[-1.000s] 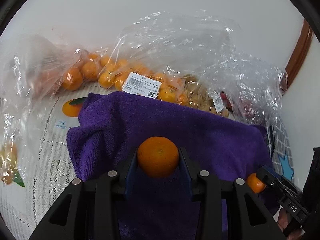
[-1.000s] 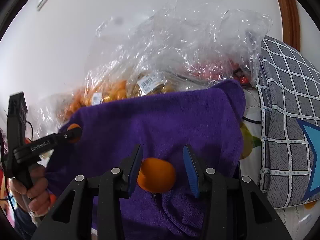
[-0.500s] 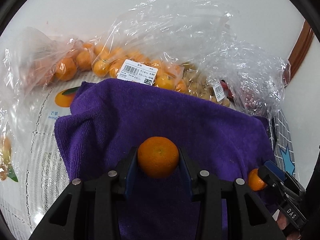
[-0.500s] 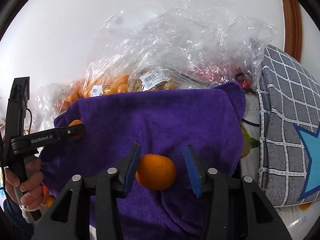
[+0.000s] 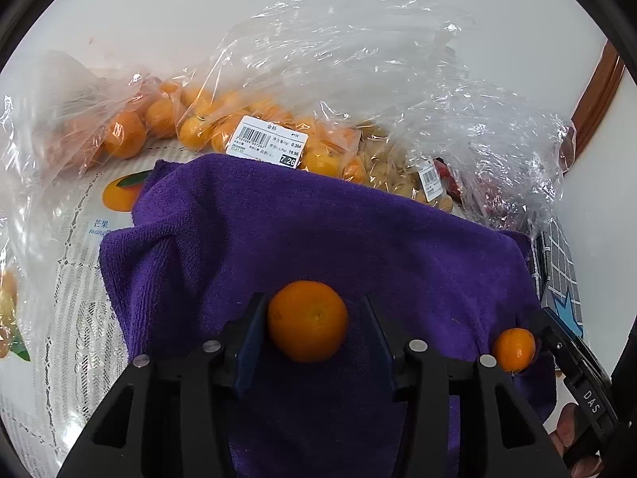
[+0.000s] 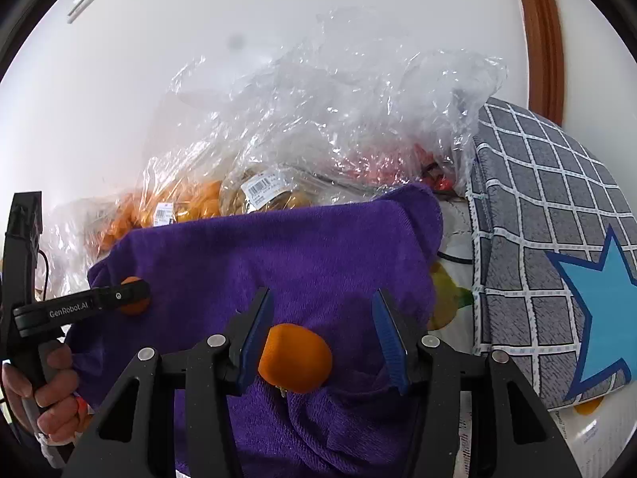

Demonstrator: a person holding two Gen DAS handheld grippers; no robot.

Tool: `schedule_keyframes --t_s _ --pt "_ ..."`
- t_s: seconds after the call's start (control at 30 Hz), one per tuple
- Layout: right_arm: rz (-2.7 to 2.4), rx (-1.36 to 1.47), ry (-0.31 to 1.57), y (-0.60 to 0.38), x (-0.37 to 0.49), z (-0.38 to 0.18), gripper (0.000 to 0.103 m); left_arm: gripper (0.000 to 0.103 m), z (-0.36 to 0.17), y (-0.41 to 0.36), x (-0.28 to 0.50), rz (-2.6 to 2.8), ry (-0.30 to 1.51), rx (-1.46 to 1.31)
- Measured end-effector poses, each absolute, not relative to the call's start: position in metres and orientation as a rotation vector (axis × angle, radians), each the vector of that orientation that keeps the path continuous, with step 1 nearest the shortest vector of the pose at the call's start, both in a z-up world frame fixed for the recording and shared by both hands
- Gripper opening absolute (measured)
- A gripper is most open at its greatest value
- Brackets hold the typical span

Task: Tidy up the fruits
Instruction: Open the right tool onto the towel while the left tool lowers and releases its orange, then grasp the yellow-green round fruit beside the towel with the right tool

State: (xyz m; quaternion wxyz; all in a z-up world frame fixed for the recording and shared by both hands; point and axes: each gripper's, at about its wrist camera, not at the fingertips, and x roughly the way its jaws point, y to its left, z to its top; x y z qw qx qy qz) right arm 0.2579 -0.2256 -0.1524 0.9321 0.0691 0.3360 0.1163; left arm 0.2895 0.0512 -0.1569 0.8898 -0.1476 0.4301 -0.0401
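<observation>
A purple towel [image 5: 318, 231] covers the table, and two small oranges lie on it. In the left wrist view one orange [image 5: 307, 320] sits between the fingers of my left gripper [image 5: 311, 298]. Its jaws are opening, and a gap shows on the orange's right side. The other orange [image 6: 295, 357] lies low between the wide jaws of my right gripper [image 6: 321, 298], against the left pad and well clear of the right one. The right wrist view shows the left gripper's finger [image 6: 99, 302] beside its orange [image 6: 133, 306].
Clear plastic bags of small oranges [image 5: 258, 127] and other fruit [image 5: 402, 175] are piled against the white wall behind the towel. A grey checked cushion with a blue star [image 6: 557, 239] lies to the right. A fruit-print tablecloth [image 5: 71, 279] shows at the left. A hand [image 6: 47, 390] holds the left gripper's handle.
The left jaws, shut on their orange before, have spread apart from it. The right jaws have widened further around the other orange. Both oranges stay on the towel.
</observation>
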Motion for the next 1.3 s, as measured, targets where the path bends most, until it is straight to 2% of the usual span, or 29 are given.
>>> schedule_keyframes --t_s 0.23,0.53,0.7,0.9,1.3 --pt "0.224 0.105 0.666 -0.219 0.251 -0.148 0.051 0.049 -0.144 0.053 0.282 -0.059 0.844 -0.313" --pt "0.234 0.087 0.575 -0.204 0.220 -0.109 0.051 0.049 -0.086 0.046 0.253 -0.046 0.729 -0.249" --pt "0.228 0.093 0.619 -0.212 0.193 -0.093 0.051 0.049 -0.069 0.051 0.224 -0.079 0.704 -0.259" --pt "0.243 0.090 0.673 -0.225 0.154 -0.106 0.051 0.049 -0.079 0.072 0.187 -0.066 0.749 -0.278" --pt "0.340 0.100 0.788 -0.206 0.105 -0.172 0.044 0.049 -0.139 0.095 0.108 -0.093 0.803 -0.283"
